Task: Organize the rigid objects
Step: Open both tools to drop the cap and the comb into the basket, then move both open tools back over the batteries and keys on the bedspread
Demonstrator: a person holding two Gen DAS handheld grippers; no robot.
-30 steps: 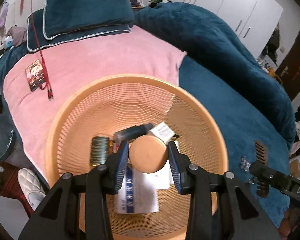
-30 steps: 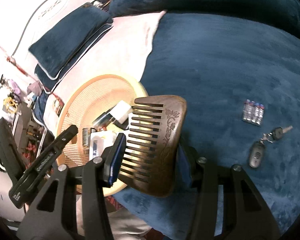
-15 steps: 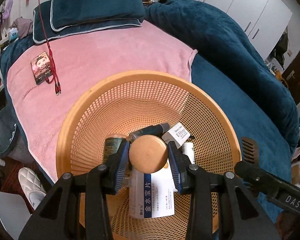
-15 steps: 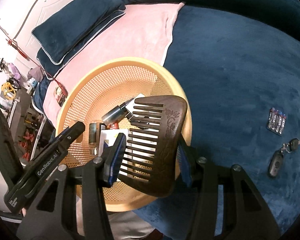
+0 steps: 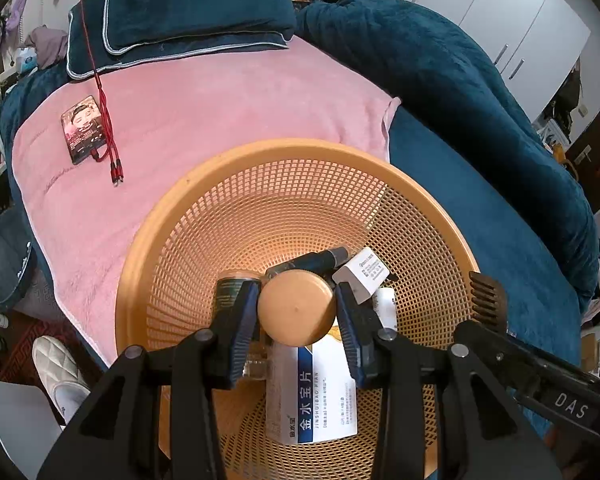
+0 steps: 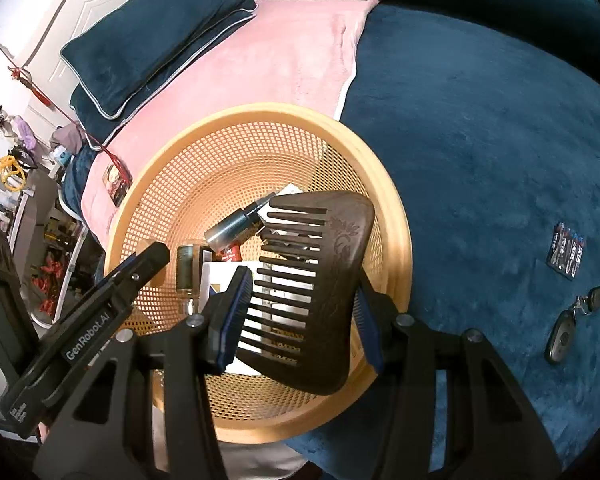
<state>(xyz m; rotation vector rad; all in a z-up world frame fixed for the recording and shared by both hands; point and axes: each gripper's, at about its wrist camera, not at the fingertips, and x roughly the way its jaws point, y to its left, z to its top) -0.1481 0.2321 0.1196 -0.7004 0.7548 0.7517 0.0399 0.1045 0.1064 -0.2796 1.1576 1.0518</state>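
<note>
Left gripper [image 5: 296, 312] clamped on a round lid, right gripper [image 6: 300, 312] clamped on a comb, both angled downward.

Basket [image 5: 420, 208]: orange plastic, open square mesh, smooth matt rim.
Round lid [image 5: 296, 307]: tan plastic, smooth, dull sheen.
Comb [image 6: 320, 292]: dark brown wood, satin finish, floral carving along the spine.
Box [image 5: 320, 396]: white printed cardboard, slightly glossy.
Spray bottle [image 6: 236, 228]: brushed grey metal look, soft reflections.
Small jar [image 6: 188, 268]: dark glass or plastic, cannot tell which; glossy.
Towel [image 5: 220, 120]: pink terry cloth, fuzzy nap.
Blanket [image 6: 480, 140]: teal plush cloth, deep matt pile.
Gripper pads [image 5: 240, 320]: blue, ribbed, rubbery look; gripper frames black matt plastic.
Key fob [image 6: 562, 334]: grey plastic, faint gloss.
</note>
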